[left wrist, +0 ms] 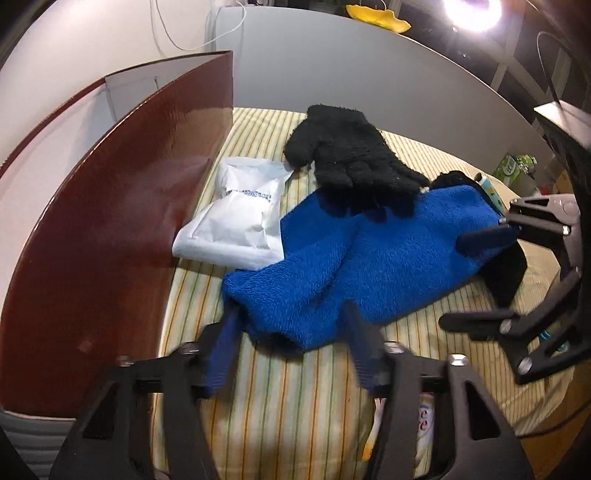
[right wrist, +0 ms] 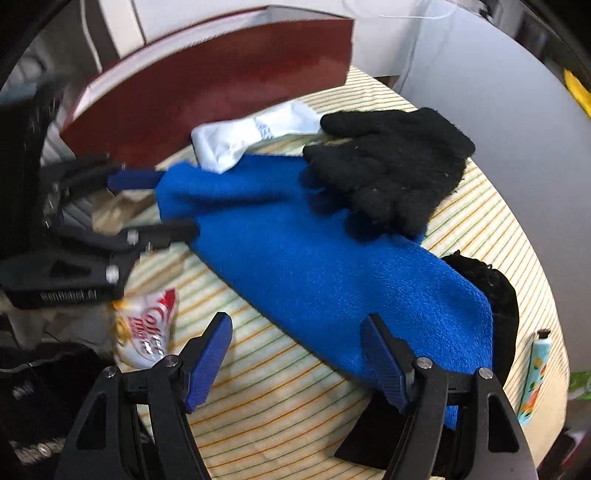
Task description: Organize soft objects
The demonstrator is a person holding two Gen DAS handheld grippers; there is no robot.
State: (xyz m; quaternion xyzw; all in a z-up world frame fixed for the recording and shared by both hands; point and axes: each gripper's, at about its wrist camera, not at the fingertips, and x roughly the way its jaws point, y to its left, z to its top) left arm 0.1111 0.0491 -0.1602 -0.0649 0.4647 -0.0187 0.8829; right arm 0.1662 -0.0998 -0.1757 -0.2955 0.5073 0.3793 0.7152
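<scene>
A blue towel lay spread across a striped cloth that covered the work surface; a black glove rested on the towel's far edge, its fingers reaching onto the blue pile; a white packet lay just left of the towel, against the foot of a dark red box that stood upright along the left side; a second dark item showed from under the towel's right end.

The left gripper pointed down at the near left corner of the towel; its jaws straddled that corner, and the blurred blue pads did not clearly press on the cloth, so nothing was yet grasped.

The right gripper stood over the towel's right end with its jaws spread wide; one pad lay at the towel's edge while the other hung over bare striped cloth, gripping nothing.

A crumpled red and white wrapper lay on the striped cloth near the right gripper; a small patterned tube lay at the right edge of the cloth; a yellow item sat far off on the grey partition behind.
</scene>
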